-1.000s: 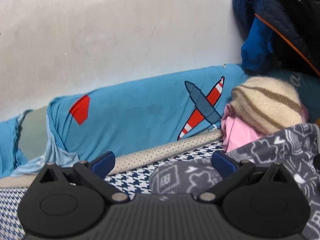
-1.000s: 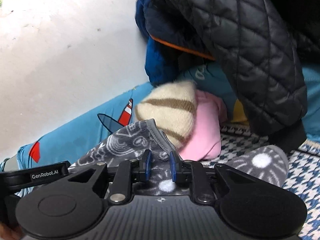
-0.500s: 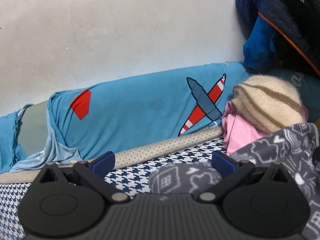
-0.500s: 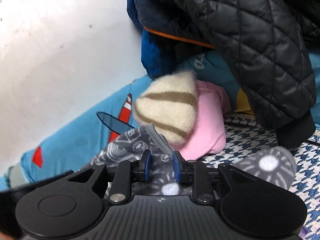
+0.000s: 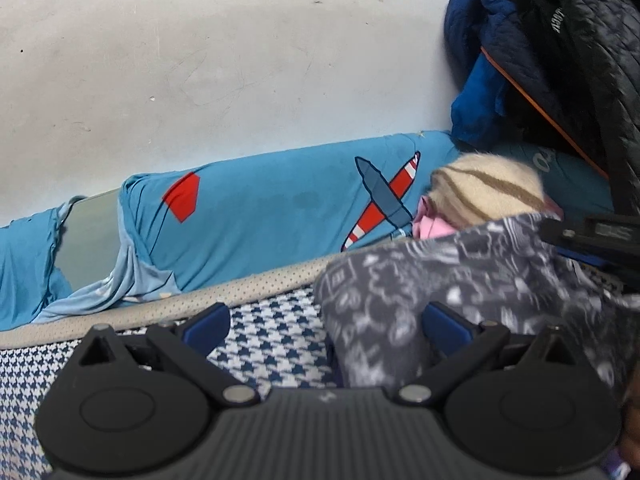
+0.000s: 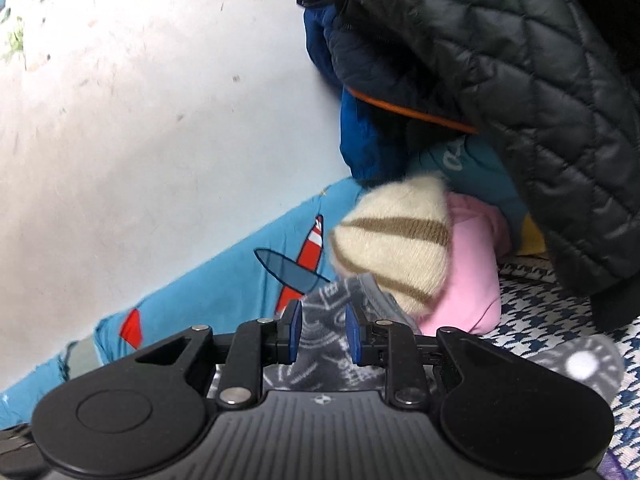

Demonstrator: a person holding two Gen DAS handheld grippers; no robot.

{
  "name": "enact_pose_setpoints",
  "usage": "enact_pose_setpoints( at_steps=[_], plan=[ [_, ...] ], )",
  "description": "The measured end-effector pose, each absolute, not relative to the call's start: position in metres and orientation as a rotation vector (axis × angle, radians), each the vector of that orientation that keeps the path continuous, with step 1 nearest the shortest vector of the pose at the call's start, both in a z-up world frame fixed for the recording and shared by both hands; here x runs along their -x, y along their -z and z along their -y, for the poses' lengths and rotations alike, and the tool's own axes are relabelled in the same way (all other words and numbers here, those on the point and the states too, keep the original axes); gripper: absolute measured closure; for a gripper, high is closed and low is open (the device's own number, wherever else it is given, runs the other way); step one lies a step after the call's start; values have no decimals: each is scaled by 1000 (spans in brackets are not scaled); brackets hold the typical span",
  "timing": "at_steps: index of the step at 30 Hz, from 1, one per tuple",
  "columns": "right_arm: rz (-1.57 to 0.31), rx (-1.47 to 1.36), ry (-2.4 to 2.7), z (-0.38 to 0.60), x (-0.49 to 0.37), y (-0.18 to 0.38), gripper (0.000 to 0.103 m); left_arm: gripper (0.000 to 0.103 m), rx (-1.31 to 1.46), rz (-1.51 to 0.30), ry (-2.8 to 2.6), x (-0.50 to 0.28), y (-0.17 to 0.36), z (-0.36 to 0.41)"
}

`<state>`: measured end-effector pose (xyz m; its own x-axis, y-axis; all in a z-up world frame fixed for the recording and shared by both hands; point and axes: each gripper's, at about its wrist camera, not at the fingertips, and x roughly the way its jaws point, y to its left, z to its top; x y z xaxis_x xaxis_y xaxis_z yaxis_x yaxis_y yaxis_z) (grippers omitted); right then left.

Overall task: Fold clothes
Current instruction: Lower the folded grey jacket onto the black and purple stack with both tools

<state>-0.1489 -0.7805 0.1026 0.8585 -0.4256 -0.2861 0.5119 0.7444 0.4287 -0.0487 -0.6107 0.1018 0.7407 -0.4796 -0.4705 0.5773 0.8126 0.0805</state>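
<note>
Left claw, lower centre of the left view: fingers spread wide over the houndstooth bed, grey printed garment lying against its right finger. Right claw, lower centre of the right view: fingers narrowly parted with the grey garment between them; whether it is pinched cannot be told. Behind, mid-right: striped hat on pink cloth, beneath a black quilted jacket.

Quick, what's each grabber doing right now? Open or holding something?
Left gripper: open, jaws wide, gray cloth between them, not clamped.
Right gripper: jaws closed on the gray cloth.
</note>
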Motion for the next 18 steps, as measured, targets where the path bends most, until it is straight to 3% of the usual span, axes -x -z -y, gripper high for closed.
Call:
enact_pose_setpoints(
  at_steps=[7, 18],
  plan=[
    [-240, -595, 590, 792, 133, -87, 79, 0, -223, -473, 586, 65, -91, 602],
    [-177, -561, 526, 776, 185, -119, 78, 0, -156, -530, 586, 82, -101, 582]
  ],
)
